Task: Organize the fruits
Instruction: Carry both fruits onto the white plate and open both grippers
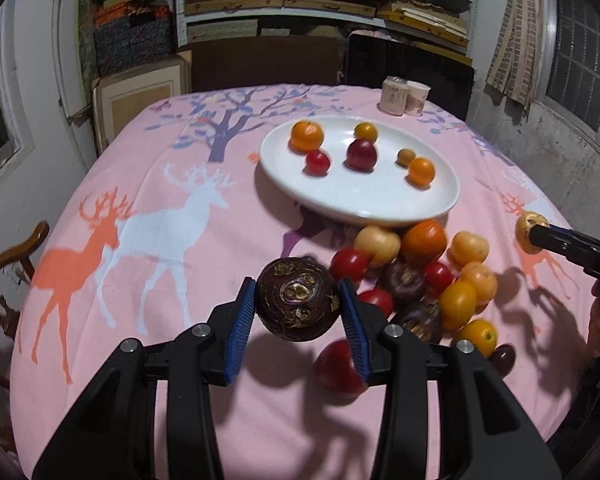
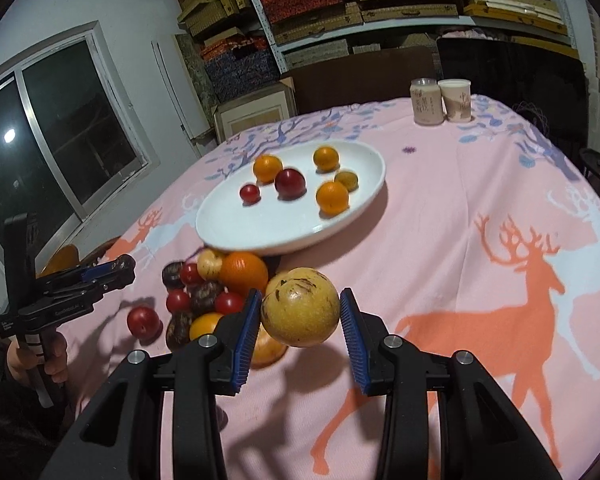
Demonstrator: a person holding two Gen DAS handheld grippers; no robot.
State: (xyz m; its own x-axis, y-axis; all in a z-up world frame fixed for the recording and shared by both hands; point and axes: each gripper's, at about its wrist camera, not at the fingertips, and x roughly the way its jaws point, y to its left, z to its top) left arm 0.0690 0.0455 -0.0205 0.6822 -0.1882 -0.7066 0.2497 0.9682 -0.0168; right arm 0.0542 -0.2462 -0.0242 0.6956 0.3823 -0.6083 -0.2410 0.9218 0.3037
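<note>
My left gripper (image 1: 298, 290) is shut on a dark brown round fruit (image 1: 298, 308), held above the pink deer-print cloth. My right gripper (image 2: 301, 298) is shut on a speckled yellow fruit (image 2: 300, 312), also lifted off the cloth. A white oval plate (image 1: 360, 204) (image 2: 260, 232) behind them holds several oranges, red plums and a small brownish fruit. A pile of loose fruit (image 1: 420, 272) (image 2: 220, 280) lies on the cloth against the plate's near rim. One red fruit (image 2: 142, 322) lies apart from the pile. The right gripper with its yellow fruit (image 1: 530, 228) also shows at the left wrist view's right edge.
Two paper cups (image 1: 404, 96) (image 2: 440, 100) stand at the table's far edge. A wooden chair (image 1: 12, 256) sits off the table's left side. Shelves of boxes fill the back wall. A person's hand (image 2: 40, 360) holds the left gripper's handle.
</note>
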